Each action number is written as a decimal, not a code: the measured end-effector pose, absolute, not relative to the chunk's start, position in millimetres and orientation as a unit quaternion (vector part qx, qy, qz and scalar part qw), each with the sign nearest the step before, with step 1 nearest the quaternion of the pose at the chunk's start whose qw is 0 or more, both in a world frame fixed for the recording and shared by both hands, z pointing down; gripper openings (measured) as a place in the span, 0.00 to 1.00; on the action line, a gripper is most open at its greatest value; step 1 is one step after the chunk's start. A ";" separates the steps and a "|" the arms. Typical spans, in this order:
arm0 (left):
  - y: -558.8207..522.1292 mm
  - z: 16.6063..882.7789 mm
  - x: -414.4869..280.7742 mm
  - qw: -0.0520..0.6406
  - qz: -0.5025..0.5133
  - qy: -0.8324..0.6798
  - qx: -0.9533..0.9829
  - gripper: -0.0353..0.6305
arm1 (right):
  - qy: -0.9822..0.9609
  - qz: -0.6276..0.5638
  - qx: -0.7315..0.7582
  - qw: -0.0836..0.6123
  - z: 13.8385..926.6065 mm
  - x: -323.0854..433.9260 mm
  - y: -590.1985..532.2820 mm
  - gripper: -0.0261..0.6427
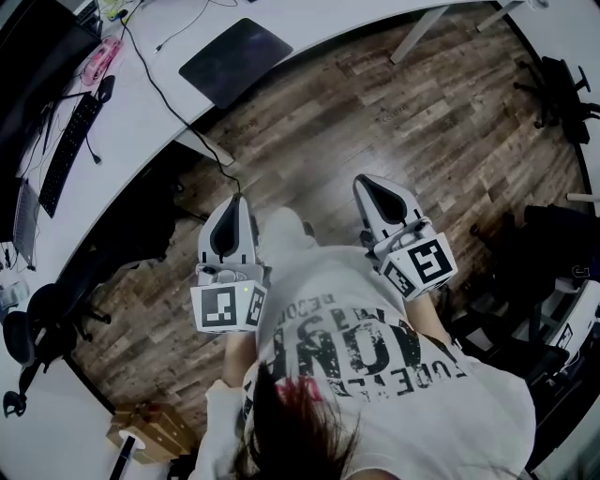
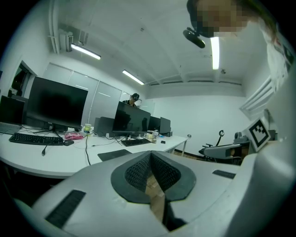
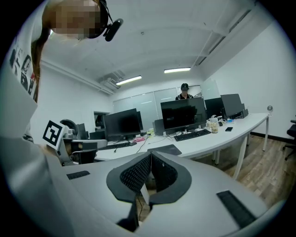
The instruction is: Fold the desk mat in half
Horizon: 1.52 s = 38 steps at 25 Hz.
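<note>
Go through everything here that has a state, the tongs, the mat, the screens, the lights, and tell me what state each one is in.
Left tongs: shut, empty, over the floor.
Right tongs: shut, empty, over the floor.
Mat: flat on the desk, unfolded, nothing touching it.
Monitors: screens dark.
Ceiling lights: on.

Open wood floor (image 1: 375,122) fills the middle of the frame, a wide lane up to the white desk (image 1: 141,122) at upper left. A black cable (image 1: 167,97) crosses the desk left of the desk mat (image 1: 234,58) and drops off the edge. Office chairs crowd the lower left (image 1: 56,309) and the right edge (image 1: 553,84).
</note>
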<state>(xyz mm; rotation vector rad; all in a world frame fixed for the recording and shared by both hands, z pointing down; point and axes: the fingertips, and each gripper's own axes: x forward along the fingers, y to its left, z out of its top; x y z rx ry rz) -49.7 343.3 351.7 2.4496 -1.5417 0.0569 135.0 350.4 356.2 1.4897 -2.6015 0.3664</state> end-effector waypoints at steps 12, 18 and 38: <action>284.9 358.3 -59.9 0.144 0.022 -0.536 0.832 0.04 | -0.857 0.150 0.488 0.069 367.2 124.9 294.9 0.04; 222.1 346.9 -81.1 0.146 0.015 -0.540 0.829 0.04 | -0.857 0.147 0.489 0.068 354.0 107.3 231.0 0.04; 122.9 354.3 -132.1 0.171 0.000 -0.558 0.812 0.04 | -0.856 0.153 0.488 0.076 356.3 65.2 122.1 0.04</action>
